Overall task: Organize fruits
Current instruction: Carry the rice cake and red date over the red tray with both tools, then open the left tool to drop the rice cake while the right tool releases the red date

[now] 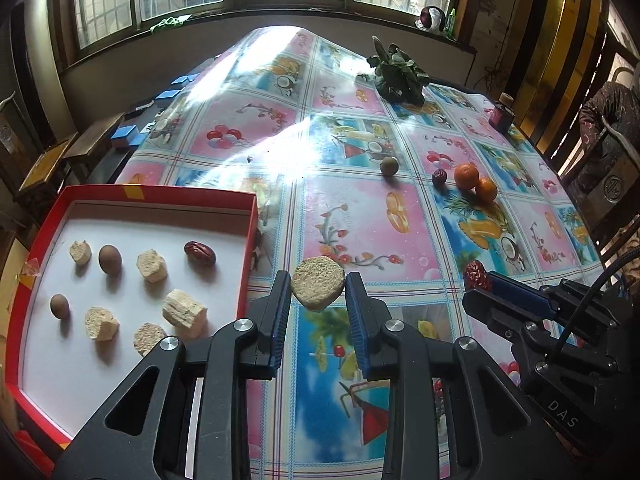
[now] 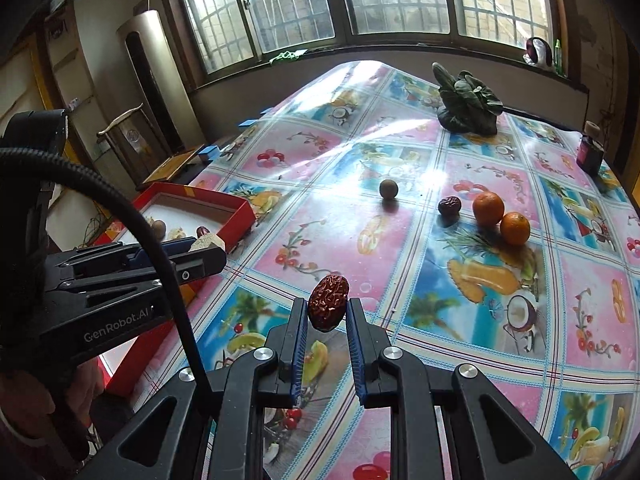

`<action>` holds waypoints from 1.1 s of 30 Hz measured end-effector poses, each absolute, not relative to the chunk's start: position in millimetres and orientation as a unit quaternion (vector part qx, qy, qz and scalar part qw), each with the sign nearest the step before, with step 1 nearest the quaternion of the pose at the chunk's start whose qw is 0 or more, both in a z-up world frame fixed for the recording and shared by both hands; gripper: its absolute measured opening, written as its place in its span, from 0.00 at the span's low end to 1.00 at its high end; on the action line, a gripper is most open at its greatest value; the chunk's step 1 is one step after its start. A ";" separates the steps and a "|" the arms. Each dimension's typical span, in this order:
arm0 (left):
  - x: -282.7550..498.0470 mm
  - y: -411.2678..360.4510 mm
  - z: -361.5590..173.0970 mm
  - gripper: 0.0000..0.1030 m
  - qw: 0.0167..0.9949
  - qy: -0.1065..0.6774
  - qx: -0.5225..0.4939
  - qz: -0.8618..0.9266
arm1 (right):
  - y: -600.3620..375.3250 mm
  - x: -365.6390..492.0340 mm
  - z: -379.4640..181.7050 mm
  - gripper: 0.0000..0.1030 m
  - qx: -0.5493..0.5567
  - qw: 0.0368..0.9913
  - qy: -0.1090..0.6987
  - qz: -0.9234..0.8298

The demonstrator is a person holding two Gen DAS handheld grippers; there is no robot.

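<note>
My left gripper (image 1: 318,292) is shut on a round beige dried fruit slice (image 1: 318,288), held above the tablecloth just right of the red tray (image 1: 251,236). The tray holds several beige chunks (image 1: 152,266), two brown round fruits (image 1: 109,260) and a red date (image 1: 199,254). My right gripper (image 2: 327,309) is shut on a wrinkled red date (image 2: 328,307); it shows at the right of the left wrist view (image 1: 478,280). On the cloth farther off lie a brown round fruit (image 2: 388,189), a dark date (image 2: 449,206) and two oranges (image 2: 488,208).
A leafy green vegetable (image 2: 468,106) lies near the table's far edge, with a small dark jar (image 2: 590,150) at the far right. The flowered tablecloth (image 2: 460,320) covers the whole table. Wooden stools (image 1: 52,160) stand left of the table, below the windows.
</note>
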State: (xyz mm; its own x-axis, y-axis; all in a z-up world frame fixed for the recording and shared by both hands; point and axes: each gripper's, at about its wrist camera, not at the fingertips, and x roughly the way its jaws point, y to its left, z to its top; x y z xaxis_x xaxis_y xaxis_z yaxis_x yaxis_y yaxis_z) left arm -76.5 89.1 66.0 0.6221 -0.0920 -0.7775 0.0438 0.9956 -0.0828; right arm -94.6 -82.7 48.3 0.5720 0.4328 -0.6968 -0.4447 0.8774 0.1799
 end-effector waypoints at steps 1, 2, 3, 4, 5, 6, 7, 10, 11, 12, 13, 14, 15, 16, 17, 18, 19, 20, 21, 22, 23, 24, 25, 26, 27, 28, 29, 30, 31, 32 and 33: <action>-77.4 92.0 66.6 0.26 0.901 0.432 -0.030 -0.036 | -80.4 -96.0 48.9 0.18 -0.010 0.886 0.390 0.250; -78.2 94.5 67.1 0.26 0.901 0.432 -0.032 -0.034 | -78.3 -97.4 49.6 0.18 -0.012 0.886 0.389 0.252; -79.3 97.3 67.8 0.26 0.901 0.431 -0.033 -0.032 | -76.1 -98.7 50.4 0.18 -0.013 0.886 0.389 0.254; -80.9 100.6 68.7 0.26 0.902 0.430 -0.034 -0.030 | -73.9 -99.6 51.1 0.18 -0.014 0.885 0.389 0.256; -82.1 103.8 69.6 0.26 0.902 0.429 -0.034 -0.027 | -71.5 -100.4 51.9 0.18 -0.015 0.885 0.388 0.259; -83.0 107.3 70.6 0.26 0.903 0.428 -0.034 -0.023 | -69.4 -100.4 52.7 0.18 -0.016 0.884 0.387 0.262; -84.1 111.1 71.5 0.26 0.904 0.426 -0.034 -0.019 | -67.2 -100.1 53.0 0.18 -0.017 0.883 0.388 0.265; -87.4 123.2 73.4 0.26 0.905 0.423 -0.035 -0.004 | -59.3 -100.7 53.7 0.18 -0.020 0.881 0.388 0.272; -88.4 127.9 73.6 0.26 0.906 0.423 -0.036 0.002 | -56.8 -101.0 54.1 0.18 -0.020 0.879 0.388 0.276; -89.7 132.4 73.7 0.26 0.906 0.422 -0.035 0.008 | -54.2 -101.0 54.4 0.18 -0.020 0.878 0.387 0.280; -91.2 136.5 73.3 0.26 0.906 0.422 -0.034 0.014 | -51.3 -101.4 54.9 0.18 -0.021 0.878 0.386 0.283; -92.7 140.9 73.1 0.26 0.906 0.421 -0.034 0.019 | -48.2 -101.7 55.3 0.18 -0.022 0.877 0.384 0.287; -94.3 145.4 72.9 0.26 0.906 0.421 -0.035 0.025 | -44.6 -101.7 55.6 0.18 -0.024 0.876 0.384 0.291; -95.8 150.3 72.5 0.26 0.906 0.421 -0.036 0.031 | -41.2 -101.0 55.4 0.18 -0.025 0.874 0.385 0.294; -97.5 155.2 72.0 0.26 0.906 0.420 -0.036 0.039 | -37.3 -101.1 55.5 0.18 -0.026 0.873 0.385 0.298; -99.3 160.2 71.5 0.26 0.906 0.420 -0.035 0.047 | -33.3 -100.1 55.7 0.18 -0.027 0.871 0.386 0.303; -101.0 165.2 70.7 0.26 0.906 0.419 -0.034 0.054 | -28.9 -99.4 56.2 0.18 -0.028 0.870 0.385 0.307; -102.6 170.5 70.2 0.26 0.905 0.419 -0.035 0.061 | -24.2 -98.3 57.0 0.18 -0.029 0.868 0.385 0.313; -103.6 176.1 69.4 0.26 0.904 0.420 -0.036 0.068 | -19.4 -97.3 57.7 0.18 -0.031 0.866 0.384 0.318; -104.8 181.5 68.8 0.26 0.904 0.420 -0.038 0.074 | -13.9 -96.5 58.5 0.18 -0.033 0.864 0.384 0.324; -106.0 187.0 68.1 0.26 0.903 0.420 -0.038 0.080 | -9.2 -96.4 59.6 0.18 -0.035 0.862 0.383 0.329; -107.4 193.0 67.0 0.26 0.903 0.420 -0.039 0.086 | -3.9 -95.4 60.8 0.18 -0.037 0.861 0.382 0.334; -109.0 198.3 66.2 0.26 0.902 0.420 -0.040 0.092 | 1.9 -94.7 61.7 0.18 -0.039 0.859 0.382 0.340; -110.3 203.7 65.3 0.26 0.901 0.420 -0.041 0.097 | 7.5 -93.7 62.3 0.18 -0.040 0.856 0.382 0.346; -111.8 209.6 64.3 0.26 0.900 0.421 -0.044 0.102 | 13.6 -92.8 62.5 0.18 -0.041 0.853 0.383 0.353; -113.3 215.5 63.1 0.26 0.899 0.422 -0.048 0.107 | 20.1 -92.2 62.5 0.18 -0.045 0.850 0.383 0.359; -114.7 221.6 61.8 0.26 0.898 0.423 -0.053 0.111 | 26.8 -92.1 62.4 0.18 -0.050 0.848 0.383 0.363; -116.2 226.8 60.5 0.26 0.896 0.424 -0.058 0.115 | 33.1 -92.0 62.0 0.18 -0.054 0.845 0.383 0.369; -117.1 231.3 59.0 0.26 0.895 0.425 -0.063 0.118 | 39.9 -91.8 61.6 0.18 -0.057 0.842 0.384 0.375; -117.9 235.2 57.1 0.26 0.894 0.427 -0.067 0.119 | 46.9 -92.0 60.7 0.18 -0.061 0.838 0.385 0.382; -118.8 238.6 55.2 0.26 0.892 0.430 -0.070 0.119 | 54.2 -91.2 59.2 0.18 -0.065 0.834 0.387 0.387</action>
